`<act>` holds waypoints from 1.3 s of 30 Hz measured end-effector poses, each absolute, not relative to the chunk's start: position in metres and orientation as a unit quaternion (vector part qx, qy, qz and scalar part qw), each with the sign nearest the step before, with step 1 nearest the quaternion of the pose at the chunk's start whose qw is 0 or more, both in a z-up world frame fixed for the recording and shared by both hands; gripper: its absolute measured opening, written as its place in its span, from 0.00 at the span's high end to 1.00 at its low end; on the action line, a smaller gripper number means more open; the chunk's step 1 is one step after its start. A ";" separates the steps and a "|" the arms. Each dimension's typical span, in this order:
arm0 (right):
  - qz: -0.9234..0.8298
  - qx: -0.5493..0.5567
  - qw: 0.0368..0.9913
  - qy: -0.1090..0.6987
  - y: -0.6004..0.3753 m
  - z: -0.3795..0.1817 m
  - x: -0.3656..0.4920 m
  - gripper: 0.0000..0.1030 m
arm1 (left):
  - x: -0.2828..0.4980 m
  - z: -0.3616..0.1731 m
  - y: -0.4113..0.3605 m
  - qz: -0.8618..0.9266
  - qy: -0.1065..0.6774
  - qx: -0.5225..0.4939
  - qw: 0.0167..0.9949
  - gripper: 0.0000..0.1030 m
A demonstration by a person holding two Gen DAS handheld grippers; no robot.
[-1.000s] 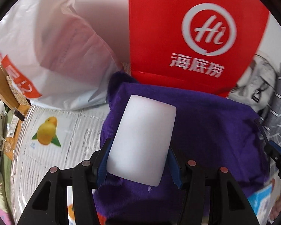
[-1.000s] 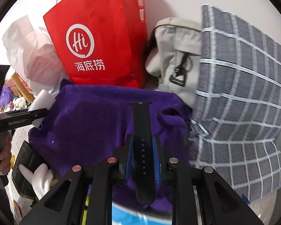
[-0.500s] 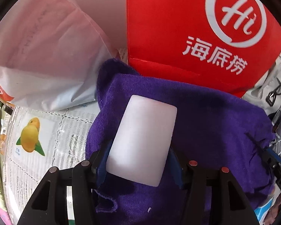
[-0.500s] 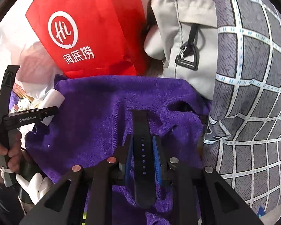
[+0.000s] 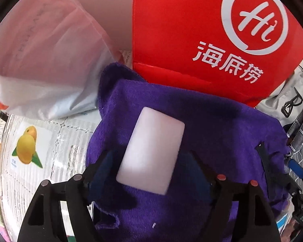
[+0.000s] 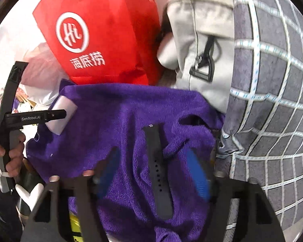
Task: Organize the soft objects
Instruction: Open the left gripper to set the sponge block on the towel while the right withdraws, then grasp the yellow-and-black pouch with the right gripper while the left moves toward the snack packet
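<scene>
Both hand-held grippers' jaws have just been opening: left hand-held gripper (image 5: pixel 151 165) frees the probably soft white block (image 5: pixel 151 151); right hand-held gripper (image 6: pixel 153 173) frees the limp black strap (image 6: pixel 158 173). Regrip each mid-length.

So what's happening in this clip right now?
A person works two handheld grippers over a purple towel. The left gripper has just been opening around a white block; the right gripper has just been opening around a black watch strap. Both things lie on the towel, no longer pinched.

One towel (image 5: pixel 222 133), two bags (image 5: pixel 192 30).
</scene>
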State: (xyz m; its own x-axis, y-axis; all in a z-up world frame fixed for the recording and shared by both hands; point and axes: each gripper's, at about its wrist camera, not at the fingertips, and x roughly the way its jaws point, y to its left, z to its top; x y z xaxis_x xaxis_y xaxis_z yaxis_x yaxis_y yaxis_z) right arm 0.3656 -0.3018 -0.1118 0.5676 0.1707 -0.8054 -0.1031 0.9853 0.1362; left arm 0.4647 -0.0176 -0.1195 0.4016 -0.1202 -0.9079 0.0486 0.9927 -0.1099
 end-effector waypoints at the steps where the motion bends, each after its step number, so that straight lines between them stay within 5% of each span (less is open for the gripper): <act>1: 0.077 0.034 0.887 0.454 -0.302 -0.108 0.362 0.29 | 0.462 -0.118 -0.017 -0.050 0.545 -0.033 0.836 0.27; 24: 0.054 0.054 0.910 0.408 -0.261 -0.050 0.191 0.26 | 0.263 -0.033 0.039 -0.025 0.467 -0.015 0.884 0.27; 39: 0.077 -0.015 0.899 0.431 -0.195 -0.092 0.148 0.32 | 0.197 -0.070 0.059 -0.040 0.483 0.001 0.875 0.27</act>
State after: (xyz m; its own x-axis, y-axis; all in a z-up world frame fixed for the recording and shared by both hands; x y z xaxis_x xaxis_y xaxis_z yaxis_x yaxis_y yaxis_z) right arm 0.1480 -0.1947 -0.0921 0.6161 0.1263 -0.7775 -0.1523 0.9875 0.0397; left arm 0.1965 0.0591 -0.0698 0.5309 -0.0693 -0.8446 0.0715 0.9968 -0.0369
